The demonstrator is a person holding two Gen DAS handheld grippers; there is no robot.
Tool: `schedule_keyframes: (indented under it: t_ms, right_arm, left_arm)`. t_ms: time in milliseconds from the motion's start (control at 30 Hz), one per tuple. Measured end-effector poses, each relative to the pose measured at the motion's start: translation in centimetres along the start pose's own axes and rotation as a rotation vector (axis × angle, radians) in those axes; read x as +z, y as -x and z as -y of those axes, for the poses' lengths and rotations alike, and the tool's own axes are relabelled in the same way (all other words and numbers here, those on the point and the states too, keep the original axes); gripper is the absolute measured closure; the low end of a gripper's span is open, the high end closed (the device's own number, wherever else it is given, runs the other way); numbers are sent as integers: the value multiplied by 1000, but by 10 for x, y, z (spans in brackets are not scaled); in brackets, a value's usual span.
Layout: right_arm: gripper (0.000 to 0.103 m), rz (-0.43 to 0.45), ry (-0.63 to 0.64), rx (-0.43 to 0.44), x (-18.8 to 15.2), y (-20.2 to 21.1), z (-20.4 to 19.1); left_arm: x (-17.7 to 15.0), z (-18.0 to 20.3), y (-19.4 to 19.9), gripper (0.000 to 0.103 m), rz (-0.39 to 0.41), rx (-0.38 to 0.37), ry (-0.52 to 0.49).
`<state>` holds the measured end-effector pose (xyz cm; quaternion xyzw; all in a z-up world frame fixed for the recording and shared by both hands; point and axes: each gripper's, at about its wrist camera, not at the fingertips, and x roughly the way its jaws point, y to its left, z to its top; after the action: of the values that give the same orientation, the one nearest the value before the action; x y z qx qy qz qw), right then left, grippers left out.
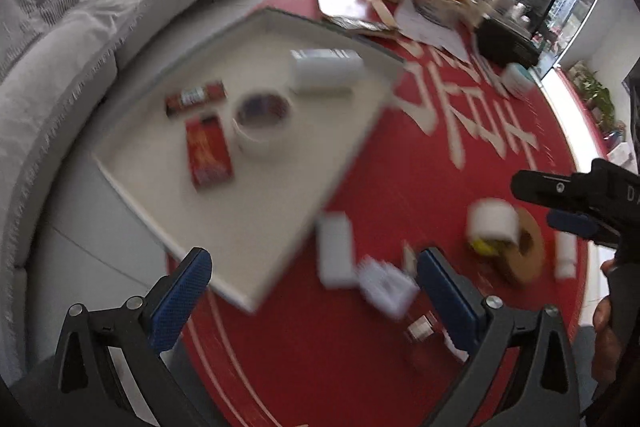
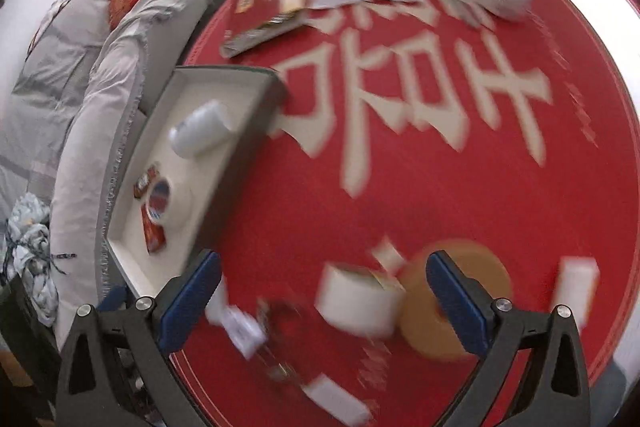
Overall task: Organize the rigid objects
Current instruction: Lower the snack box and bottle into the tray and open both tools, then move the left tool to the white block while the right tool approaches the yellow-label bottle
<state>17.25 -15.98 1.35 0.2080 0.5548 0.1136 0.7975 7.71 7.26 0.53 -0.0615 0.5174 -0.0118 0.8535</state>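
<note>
A round red counter [image 2: 460, 187] with large pale lettering fills both views, a grey-covered sofa [image 1: 60, 67] curving along its left edge. A shallow white tray [image 1: 132, 163] sits at the counter's left side and holds a white box [image 1: 324, 71], a roll of white tape [image 1: 262, 119] and two red packets [image 1: 208, 155], all blurred. On the bare counter near the tray lie a brown tape roll [image 2: 456, 299] touching a white roll [image 2: 360, 303], several small white boxes [image 1: 336, 251] and a small clear bottle [image 1: 420, 331]. The left gripper [image 1: 312, 291] hangs over the tray's corner, fingers [image 1: 180, 299] wide and empty. The right gripper [image 2: 324, 303] hovers above the rolls, fingers [image 2: 456, 307] wide, gripping nothing.
</note>
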Motion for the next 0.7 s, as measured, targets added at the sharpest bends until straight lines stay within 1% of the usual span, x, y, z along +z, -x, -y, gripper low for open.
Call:
schedule_keyframes:
  t_ms: [67,133,200,233,333,533,600,700]
  right_arm:
    - [0,-10,-41,-5,-21,7,17]
    - [0,-25,-63,3,-37,12,32]
    - [0,-42,-75,7,-52,14,39]
    - [0,-43,-77,6,-58,14,41]
    - [0,-35,-61,-13,-70,16,47]
    - [0,-53,-95,2,-78,14,55]
    - [0,-55,-85,-2,-82,15,54]
    - [0,-62,-76,-5,-86,14,53]
  left_arm:
    - [-16,4,-1,0,-22,-11,10]
    - [-27,3,-7,0,-51,10,14]
    - [-32,-8,-14,0,-76,29,51]
    - [-32,-16,-17,0,-85,41,84]
    - [-26,-33,-26,0,-86,97,118]
    - [-14,-42,-51,0,-93,195,93]
    - [-9,-43,-57,0,-89,207,92]
    - [1,-44,-62,0,-80,200,97]
